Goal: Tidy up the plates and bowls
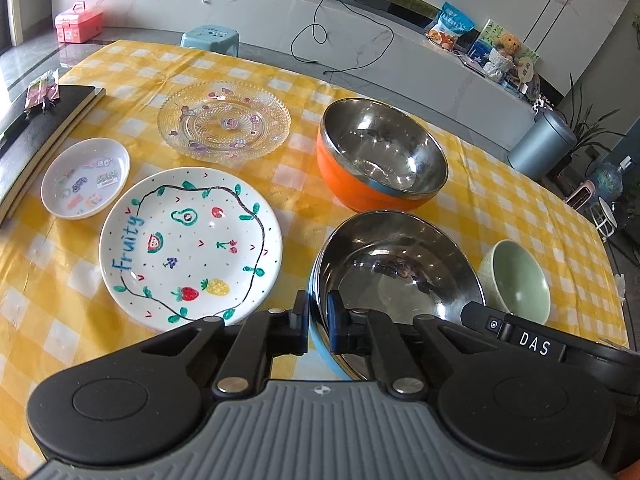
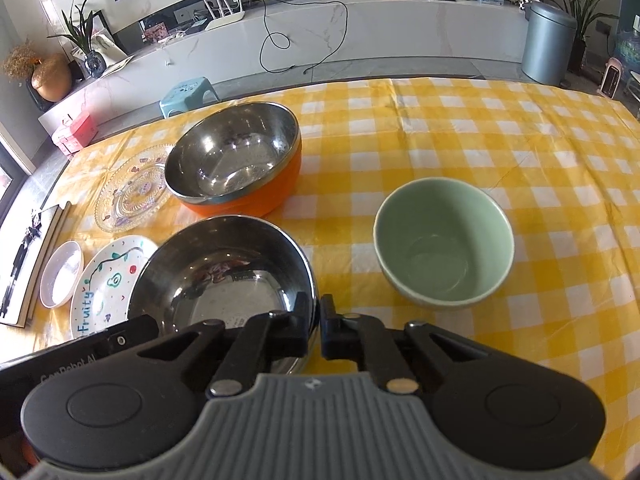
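Gripping the near rim of the blue steel bowl (image 1: 396,276), both claws are pinched tight on it. The left claw (image 1: 318,312) has one finger outside the rim and one inside, clamped on the bowl's left side. The right claw (image 2: 316,320) does the same on the bowl's right side. I think two claws hold it so the big bowl stays level when it goes up.

Biggest first. The yellow checked table (image 2: 480,128) spreads out far ahead of both claws. The orange steel bowl (image 1: 380,156) sits just past the blue one, straight ahead. It looks about the same size, so I guess the blue bowl could nest in it or under it. The glass plate (image 1: 224,120) lies ahead and to the left of the left claw. The fruit plate (image 1: 190,246) lies right beside the left claw, on its left, near the blue bowl. The green bowl (image 2: 444,240) sits ahead and to the right of the right claw, apart from the steel bowls. The little white dish (image 1: 86,178) is far left, touching the fruit plate's edge or almost; I cannot tell which.

Nothing is stacked yet, so the sorting looks like it is just starting.
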`<state>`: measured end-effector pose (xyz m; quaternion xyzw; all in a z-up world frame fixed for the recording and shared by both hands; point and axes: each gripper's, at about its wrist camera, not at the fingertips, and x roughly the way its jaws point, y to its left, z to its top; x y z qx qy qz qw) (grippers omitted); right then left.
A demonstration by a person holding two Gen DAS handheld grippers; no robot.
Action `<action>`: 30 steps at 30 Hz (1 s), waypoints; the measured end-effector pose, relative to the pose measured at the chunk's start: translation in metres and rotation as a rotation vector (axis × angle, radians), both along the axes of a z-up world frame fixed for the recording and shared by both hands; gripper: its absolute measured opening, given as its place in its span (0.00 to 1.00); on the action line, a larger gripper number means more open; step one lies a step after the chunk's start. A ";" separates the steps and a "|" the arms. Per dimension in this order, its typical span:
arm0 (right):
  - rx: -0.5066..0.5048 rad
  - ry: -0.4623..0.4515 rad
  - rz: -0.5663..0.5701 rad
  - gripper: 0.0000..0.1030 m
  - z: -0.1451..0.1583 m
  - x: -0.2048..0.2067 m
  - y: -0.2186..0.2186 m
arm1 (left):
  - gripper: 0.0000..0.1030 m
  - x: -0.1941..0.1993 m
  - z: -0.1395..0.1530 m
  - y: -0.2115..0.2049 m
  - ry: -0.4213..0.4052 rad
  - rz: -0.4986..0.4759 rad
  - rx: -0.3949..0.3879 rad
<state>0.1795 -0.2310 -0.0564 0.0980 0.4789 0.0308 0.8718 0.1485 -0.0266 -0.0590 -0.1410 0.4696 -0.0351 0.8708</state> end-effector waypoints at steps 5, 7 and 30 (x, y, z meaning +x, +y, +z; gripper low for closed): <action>0.024 0.016 -0.006 0.02 0.005 -0.016 -0.006 | 0.09 -0.014 0.011 -0.002 -0.009 -0.010 0.001; 0.029 0.019 -0.011 0.03 0.010 -0.024 -0.010 | 0.09 -0.022 0.018 -0.006 -0.015 -0.023 0.004; 0.068 0.144 -0.068 0.02 0.020 -0.093 -0.118 | 0.11 -0.084 0.012 -0.085 0.082 -0.150 -0.080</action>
